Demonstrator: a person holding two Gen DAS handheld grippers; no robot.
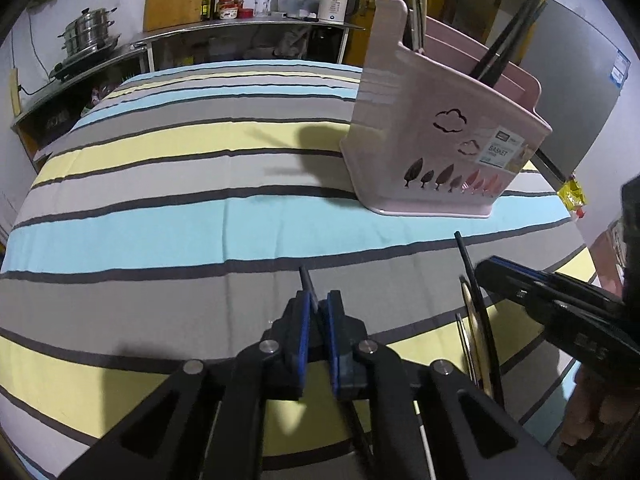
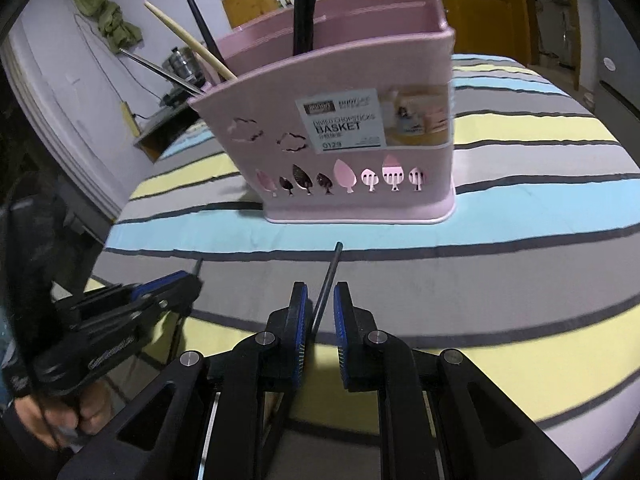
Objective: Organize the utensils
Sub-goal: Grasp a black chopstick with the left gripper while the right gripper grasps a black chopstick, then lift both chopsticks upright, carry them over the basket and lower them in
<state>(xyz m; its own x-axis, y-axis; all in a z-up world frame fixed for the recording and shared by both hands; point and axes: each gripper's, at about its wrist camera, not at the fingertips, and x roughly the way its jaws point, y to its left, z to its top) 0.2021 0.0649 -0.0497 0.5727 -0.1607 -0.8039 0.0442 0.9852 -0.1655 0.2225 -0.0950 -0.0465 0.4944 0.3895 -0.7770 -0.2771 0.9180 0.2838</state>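
Observation:
A pink chopstick basket (image 1: 440,140) (image 2: 352,128) stands on the striped tablecloth (image 1: 200,216). It holds black sticks (image 2: 306,4), a wooden stick (image 2: 188,40) and a metal one (image 2: 160,68). My left gripper (image 1: 318,300) (image 2: 188,280) is shut on a black chopstick (image 1: 306,278) whose tip pokes out above the pads. My right gripper (image 2: 320,300) (image 1: 486,268) has a thin dark chopstick (image 2: 330,276) (image 1: 466,256) raised off the cloth between its pads, leaning on the left one. Both grippers hover in front of the basket, side by side. Gold-edged utensils (image 1: 474,328) show below the right gripper.
A steel counter (image 1: 248,28) behind the table carries stacked pots (image 1: 90,32), bottles, a kettle (image 1: 334,6) and a wooden board. A yellow packet (image 1: 572,196) lies at the table's right edge. A person's hand (image 2: 92,412) grips the left tool. A yellow door (image 2: 480,4) stands behind.

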